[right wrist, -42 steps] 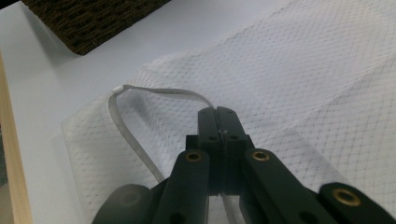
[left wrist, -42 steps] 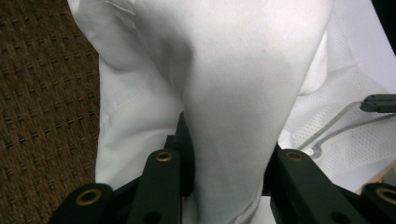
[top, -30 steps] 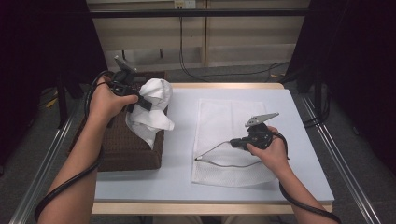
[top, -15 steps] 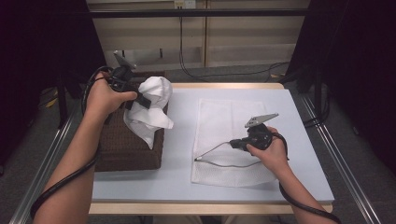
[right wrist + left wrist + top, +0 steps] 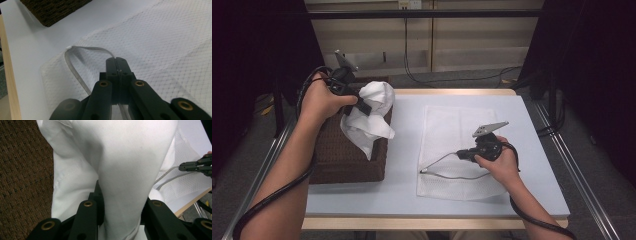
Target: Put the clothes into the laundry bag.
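Left gripper (image 5: 362,106) jaws clamping white cloth (image 5: 368,116), lifted slightly higher over basket (image 5: 343,155), right gripper (image 5: 460,155) jaws pinching mesh bag (image 5: 457,132) unchanged.

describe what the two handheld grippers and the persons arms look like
Both the left gripper and right gripper are black, with two jointed jaws pinned by brass-coloured rivets. Each carries a grey three-cornered plate on top and trails a thick black cable. The forearms are bare, no sleeves showing.

White cloth (image 5: 368,115), brown woven basket (image 5: 343,155)

left gripper (image 5: 362,106) with white garment (image 5: 369,117) shifted slightly back over the wicker basket (image 5: 337,155), cloth hanging lower
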